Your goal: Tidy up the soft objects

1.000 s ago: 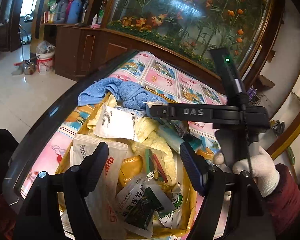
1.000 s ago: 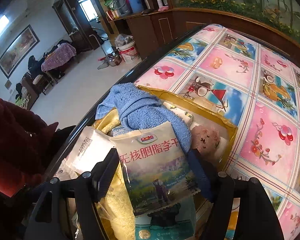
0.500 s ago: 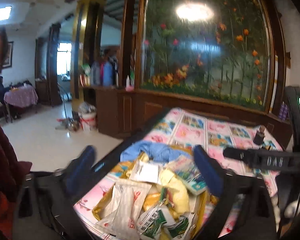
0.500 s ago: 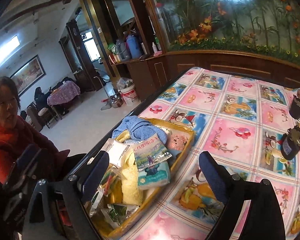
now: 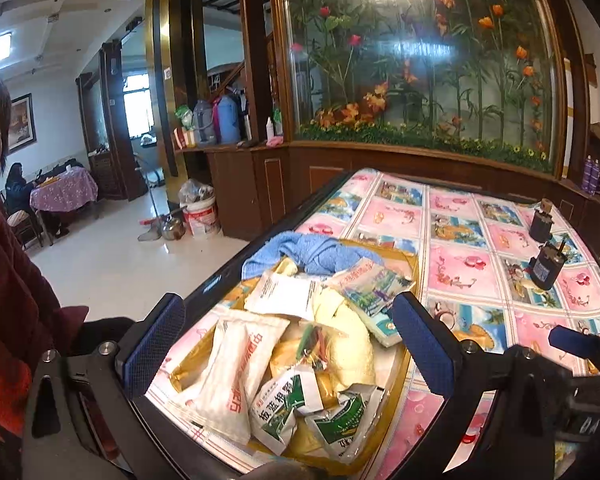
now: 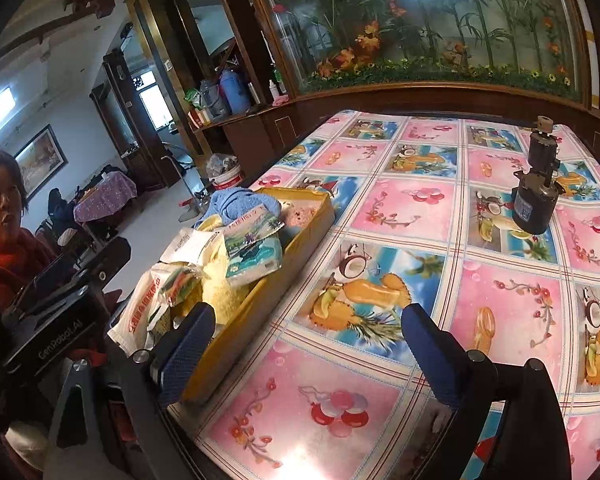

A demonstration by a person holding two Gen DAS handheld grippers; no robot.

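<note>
A: Left gripper (image 5: 288, 346) — jaws spread wide, holding nothing, hovering above the near end of the yellow tray (image 5: 414, 276). Right gripper (image 6: 308, 350) likewise released and empty, over the patterned tablecloth (image 6: 380, 396), just right of the tray.

B: And the soft goods?

A: All heaped in the tray at the table's near left corner. White pouch (image 5: 236, 372) on the near left, green-printed sachets (image 5: 288, 408) nearest, snack bag (image 5: 374, 288) toward the far right, blue towel (image 5: 312, 250) draped over the far end.

B: Handling?

A: My guess: all light. Pouches limp and crinkly, film probably slick, so pinch a sealed edge or corner, not the puffed middle. Towel soft, will sag; take a bunched fold.

B: Anything else nearby?

A: Two dark bottle-like objects (image 6: 534, 204) stand far right, well apart from the tray.
</note>
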